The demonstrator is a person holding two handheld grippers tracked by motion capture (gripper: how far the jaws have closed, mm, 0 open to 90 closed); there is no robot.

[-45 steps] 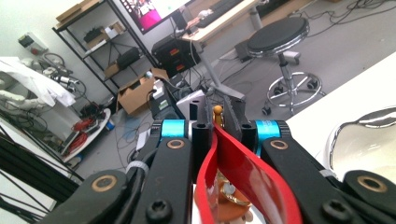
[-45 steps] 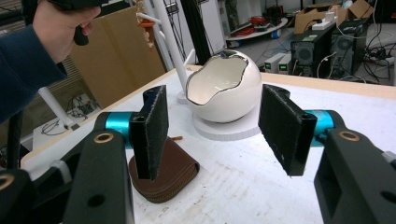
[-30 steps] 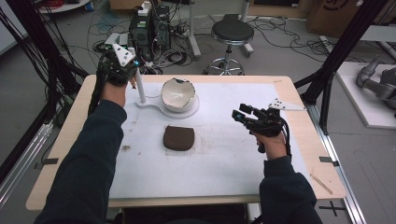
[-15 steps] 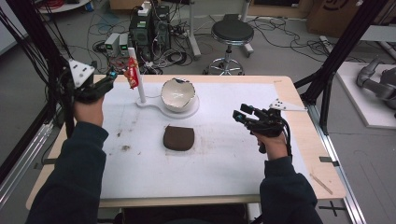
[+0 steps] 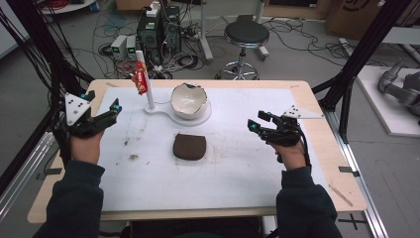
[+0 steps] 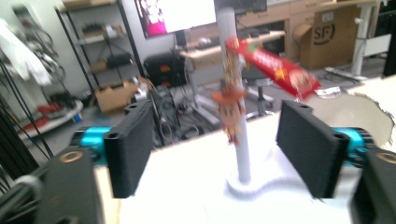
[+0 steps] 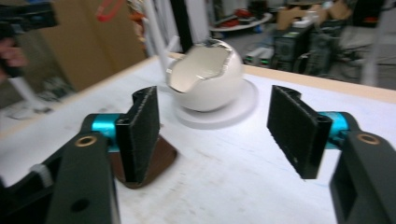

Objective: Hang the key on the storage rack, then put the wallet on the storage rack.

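A white post rises from a white base that also carries an egg-shaped cracked white bowl. A red snack packet hangs near the top of the post. A brown rounded pad lies on the white mat in front of the bowl. My left gripper is open at the table's left edge, well left of the post. In the left gripper view the post and packet stand between its open jaws, farther off. My right gripper is open and empty, right of the pad, facing the bowl.
A white mat covers most of the wooden table. Brown crumbs and smudges mark the mat's left part. Beyond the far edge are a stool, computers and cables on the floor.
My left gripper has drawn back from the post, left and toward the near side, open, with the red packet left hanging on the post. The right gripper has stayed put.
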